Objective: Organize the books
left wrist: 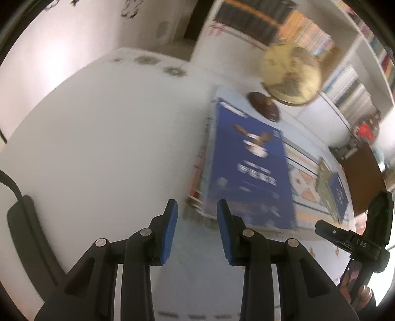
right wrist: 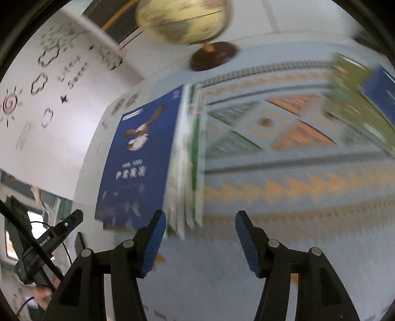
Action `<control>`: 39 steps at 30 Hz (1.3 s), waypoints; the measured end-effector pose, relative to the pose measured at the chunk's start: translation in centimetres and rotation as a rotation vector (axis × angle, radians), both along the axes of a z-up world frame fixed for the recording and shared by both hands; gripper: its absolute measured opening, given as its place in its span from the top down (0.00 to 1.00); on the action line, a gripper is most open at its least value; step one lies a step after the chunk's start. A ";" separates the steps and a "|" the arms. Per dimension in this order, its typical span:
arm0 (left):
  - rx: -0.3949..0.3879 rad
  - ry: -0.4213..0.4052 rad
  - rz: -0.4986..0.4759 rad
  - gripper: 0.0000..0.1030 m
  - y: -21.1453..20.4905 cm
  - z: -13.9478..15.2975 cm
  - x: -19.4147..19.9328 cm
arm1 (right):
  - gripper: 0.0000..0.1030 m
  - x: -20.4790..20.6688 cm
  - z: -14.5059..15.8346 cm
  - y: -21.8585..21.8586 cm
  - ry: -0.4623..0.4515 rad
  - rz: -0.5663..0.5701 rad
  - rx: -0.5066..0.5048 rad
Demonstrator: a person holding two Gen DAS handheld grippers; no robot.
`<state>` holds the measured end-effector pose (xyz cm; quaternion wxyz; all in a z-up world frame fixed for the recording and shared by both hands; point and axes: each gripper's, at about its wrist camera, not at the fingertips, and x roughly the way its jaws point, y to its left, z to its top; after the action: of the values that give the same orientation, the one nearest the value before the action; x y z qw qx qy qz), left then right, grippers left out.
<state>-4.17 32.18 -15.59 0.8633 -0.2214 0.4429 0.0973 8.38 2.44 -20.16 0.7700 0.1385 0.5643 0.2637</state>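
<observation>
Both hand-held grippers (left wrist: 197,230) (right wrist: 200,243) apart, blurry blue-topped book stack (right wrist: 138,158) ahead

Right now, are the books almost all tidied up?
Partly. One stack with a blue book on top already looks gathered near the globe. Both the left gripper and right gripper are open, holding nothing. Two books still lie apart across the cloth.

Left gripper (left wrist: 197,217): black plastic linkage arms w/ round silver pivot screws, blue ribbed pads (left wrist: 170,234) on fingertips. Right gripper (right wrist: 200,232): same build, black arms, silver screws, blue ribbed pads (right wrist: 154,243). Each seen from the other cam as black body w/ white lettering, thin black cable. Bare skin of hand (right wrist: 43,293) on the handle.
</observation>
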 end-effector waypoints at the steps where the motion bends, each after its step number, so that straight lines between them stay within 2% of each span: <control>1: 0.011 -0.011 -0.017 0.71 -1.3 0.6 -0.4 | 0.45 -0.7 0.2 -1.3 0.005 -0.015 0.012; 5: 0.040 -0.064 -0.122 0.70 -8.2 3.2 -1.4 | 0.45 -3.8 2.4 -7.6 -0.019 -0.080 0.032; 7: 0.052 -0.092 -0.194 0.63 -11.7 4.6 -2.0 | 0.45 -5.8 4.4 -11.0 -0.066 -0.114 0.018; 9: 0.060 -0.130 -0.267 0.36 -15.1 6.0 -2.5 | 0.45 -7.8 6.4 -13.7 -0.120 -0.129 -0.012; 10: 0.063 -0.165 -0.297 0.13 -16.9 6.9 -3.0 | 0.44 -9.2 7.7 -15.4 -0.155 -0.138 -0.030; 11: 0.068 -0.198 -0.314 0.08 -18.2 7.5 -3.4 | 0.43 -10.2 8.4 -16.6 -0.175 -0.144 -0.042; 13: 0.095 -0.252 -0.349 0.08 -21.4 8.7 -4.5 | 0.36 -12.4 9.9 -19.4 -0.214 -0.166 -0.068; 16: 0.111 -0.266 -0.397 0.08 -25.8 9.5 -4.8 | 0.29 -15.1 10.8 -23.1 -0.233 -0.197 -0.098; 18: 0.122 -0.268 -0.434 0.08 -28.0 9.6 -4.9 | 0.28 -15.8 10.8 -25.3 -0.195 -0.211 -0.066; 21: 0.185 -0.259 -0.485 0.08 -31.1 9.7 -4.5 | 0.28 -16.0 10.4 -28.0 -0.156 -0.267 0.018; 23: 0.217 -0.252 -0.515 0.07 -32.8 9.5 -3.3 | 0.28 -15.9 10.0 -28.9 -0.148 -0.289 0.000; 26: 0.190 -0.236 -0.535 0.06 -34.2 8.5 -0.8 | 0.28 -15.2 9.2 -30.0 -0.139 -0.303 -0.033; 31: 0.127 -0.163 -0.542 0.06 -35.8 6.3 3.9 | 0.28 -12.0 7.3 -32.1 -0.066 -0.309 -0.044; 35: 0.186 -0.153 -0.587 0.06 -36.8 5.7 7.9 | 0.28 -6.7 8.2 -32.7 -0.101 -0.319 -0.077; 39: 0.093 -0.108 -0.646 0.06 -37.0 4.2 13.9 | 0.28 -1.0 6.9 -32.1 -0.052 -0.320 -0.136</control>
<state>9.71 -4.86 -11.44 0.8810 -0.0345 0.4388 -0.1733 7.35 -29.69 -13.27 0.8241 0.1672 0.5313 0.1027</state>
